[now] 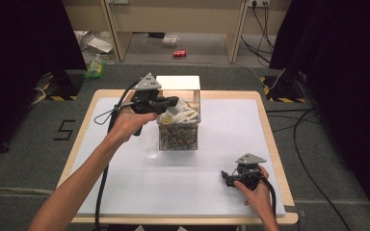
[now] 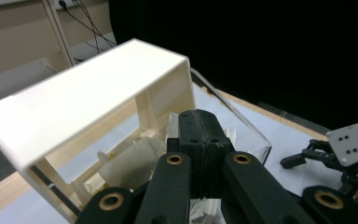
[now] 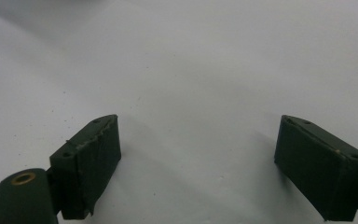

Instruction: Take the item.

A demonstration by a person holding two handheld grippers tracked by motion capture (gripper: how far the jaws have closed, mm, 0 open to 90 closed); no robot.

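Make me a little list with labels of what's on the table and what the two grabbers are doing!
table: white mat
container: clear box of small packets, white shelf behind it
left gripper: over the box, fingers shut; cannot tell if a packet is pinched
right gripper: near the front edge, fingers open, nothing between them

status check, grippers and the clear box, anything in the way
Left gripper shut over the clear box of tea bags, no visible catch. Right gripper open, idle on the table. White shelf crowds the box.
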